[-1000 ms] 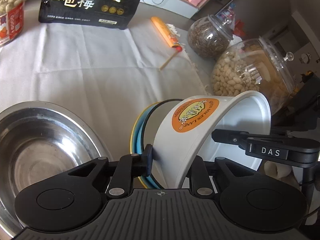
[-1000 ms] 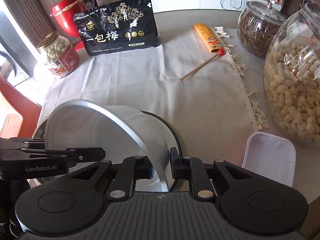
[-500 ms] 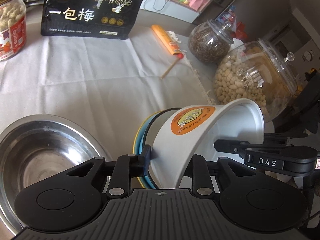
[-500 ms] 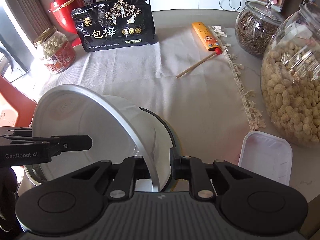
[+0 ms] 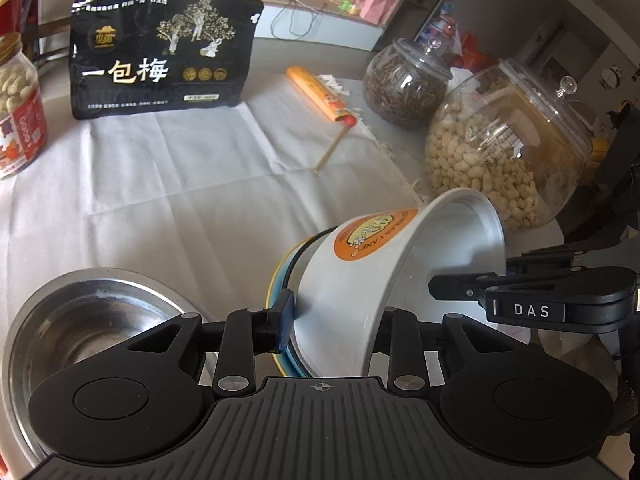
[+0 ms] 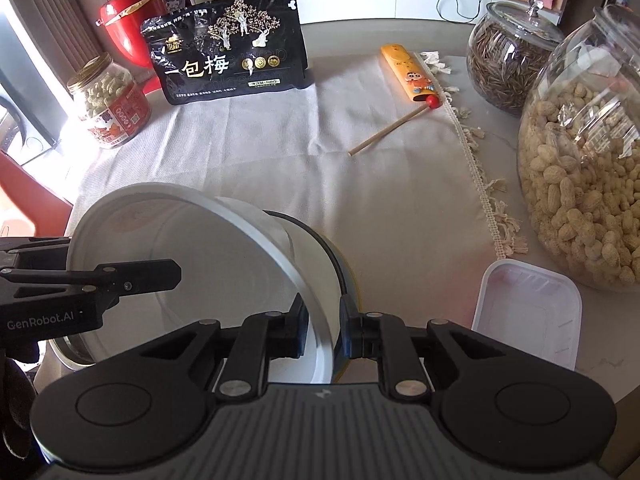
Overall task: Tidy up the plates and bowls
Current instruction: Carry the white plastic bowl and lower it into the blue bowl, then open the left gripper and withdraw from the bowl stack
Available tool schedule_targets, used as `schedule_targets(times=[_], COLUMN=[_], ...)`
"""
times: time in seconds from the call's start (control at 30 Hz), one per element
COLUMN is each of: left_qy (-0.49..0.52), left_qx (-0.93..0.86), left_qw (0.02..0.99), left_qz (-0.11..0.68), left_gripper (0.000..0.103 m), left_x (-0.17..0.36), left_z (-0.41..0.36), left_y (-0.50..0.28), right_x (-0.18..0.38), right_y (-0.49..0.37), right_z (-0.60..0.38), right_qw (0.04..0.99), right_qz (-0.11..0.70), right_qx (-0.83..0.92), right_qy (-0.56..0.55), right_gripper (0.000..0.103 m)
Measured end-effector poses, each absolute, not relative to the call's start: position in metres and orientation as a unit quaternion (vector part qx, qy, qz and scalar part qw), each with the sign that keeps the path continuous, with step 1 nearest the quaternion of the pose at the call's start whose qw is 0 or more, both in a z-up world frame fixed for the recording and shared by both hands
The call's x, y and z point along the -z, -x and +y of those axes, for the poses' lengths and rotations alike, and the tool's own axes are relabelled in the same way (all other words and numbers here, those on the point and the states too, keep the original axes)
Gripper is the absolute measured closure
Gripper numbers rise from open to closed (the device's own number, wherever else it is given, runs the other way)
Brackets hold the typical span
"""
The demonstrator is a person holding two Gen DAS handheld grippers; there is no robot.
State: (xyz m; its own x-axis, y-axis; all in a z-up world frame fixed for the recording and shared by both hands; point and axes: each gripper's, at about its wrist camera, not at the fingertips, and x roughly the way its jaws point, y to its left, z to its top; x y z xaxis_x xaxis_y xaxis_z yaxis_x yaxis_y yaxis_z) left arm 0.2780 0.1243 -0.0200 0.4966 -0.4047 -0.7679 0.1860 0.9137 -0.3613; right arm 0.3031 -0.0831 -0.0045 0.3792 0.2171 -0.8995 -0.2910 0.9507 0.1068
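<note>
White bowl (image 5: 384, 280), tilted over a stacked bowl, is pinched at its rim by the right claw (image 6: 323, 330); the left claw (image 5: 334, 322), lately widening, is loosened around its wall.

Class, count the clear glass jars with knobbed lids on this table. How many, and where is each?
2. The seed jar stands at the far right, beyond the cloth's fringe. The peanut jar stands nearer, beside the white tray. Others may be out of frame.
</note>
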Motion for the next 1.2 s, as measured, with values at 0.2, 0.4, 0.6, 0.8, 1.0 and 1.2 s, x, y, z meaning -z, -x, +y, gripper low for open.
schedule_targets(times=[0.2, 0.4, 0.6, 0.8, 1.0, 1.2], left_qy=[0.108, 0.121, 0.168, 0.173, 0.170, 0.163], left_qx=[0.167, 0.171, 0.186, 0.181, 0.145, 0.143], left_qw=[0.861, 0.866, 0.851, 0.847, 0.859, 0.860], left_qz=[0.467, 0.453, 0.462, 0.469, 0.461, 0.462], left_gripper=[0.075, 0.075, 0.076, 0.076, 0.076, 0.075], left_x=[0.024, 0.012, 0.014, 0.023, 0.027, 0.026], left_z=[0.121, 0.132, 0.146, 0.141, 0.146, 0.145], left_y=[-0.282, -0.276, -0.280, -0.285, -0.291, -0.296], right_x=[-0.001, 0.001, 0.008, 0.004, 0.015, 0.021], right_y=[-0.302, -0.303, -0.304, -0.307, -0.316, -0.320], right_z=[-0.083, -0.089, -0.094, -0.088, -0.090, -0.093], right_qw=[0.833, 0.834, 0.833, 0.849, 0.852, 0.850], right_qz=[0.529, 0.530, 0.531, 0.506, 0.504, 0.507], right_qx=[-0.158, -0.154, -0.156, -0.148, -0.137, -0.140], right_qy=[0.033, 0.029, 0.012, 0.023, 0.024, 0.013], right_gripper=[0.085, 0.085, 0.086, 0.087, 0.088, 0.088])
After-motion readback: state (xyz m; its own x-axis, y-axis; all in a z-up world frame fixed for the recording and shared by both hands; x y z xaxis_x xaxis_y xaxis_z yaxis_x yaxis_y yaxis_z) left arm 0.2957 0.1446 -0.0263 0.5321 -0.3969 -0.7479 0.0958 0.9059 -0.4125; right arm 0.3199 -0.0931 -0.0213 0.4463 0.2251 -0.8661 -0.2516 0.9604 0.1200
